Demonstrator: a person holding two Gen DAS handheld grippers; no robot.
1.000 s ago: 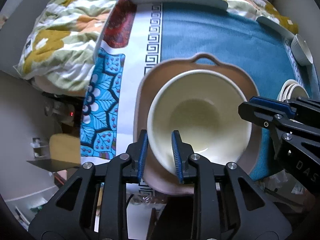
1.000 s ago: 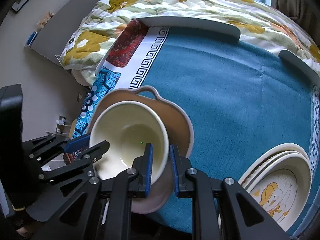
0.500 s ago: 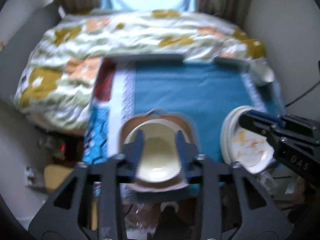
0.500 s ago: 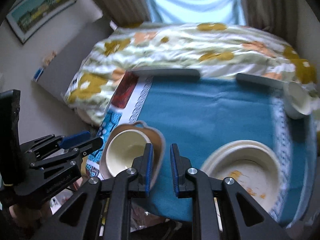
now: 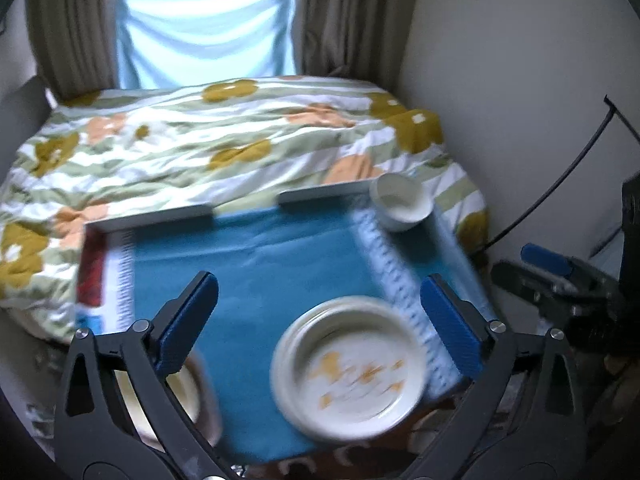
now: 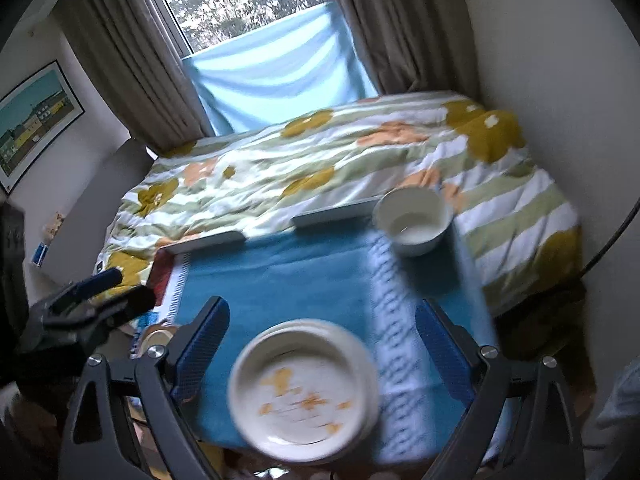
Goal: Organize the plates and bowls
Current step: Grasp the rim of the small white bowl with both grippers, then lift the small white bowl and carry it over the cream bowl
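Plates point(image 6: 304, 396) stacked near front edge of the blue cloth point(image 6: 288, 276), dead ahead & below right gripper point(image 6: 320, 344), framed between its pads. Both grippers' jaws just opened wide, nothing between them. Left gripper point(image 5: 320, 320) sees the stack off to its right, so right hand's nearer, I'd say. Round stack, no long axis, faces up. Small white bowl point(image 6: 414, 220) sits upright at far right corner.

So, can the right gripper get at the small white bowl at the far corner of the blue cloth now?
Probably yes. The right gripper is open and empty, and the small white bowl stands alone; only the plate stack lies below the path.
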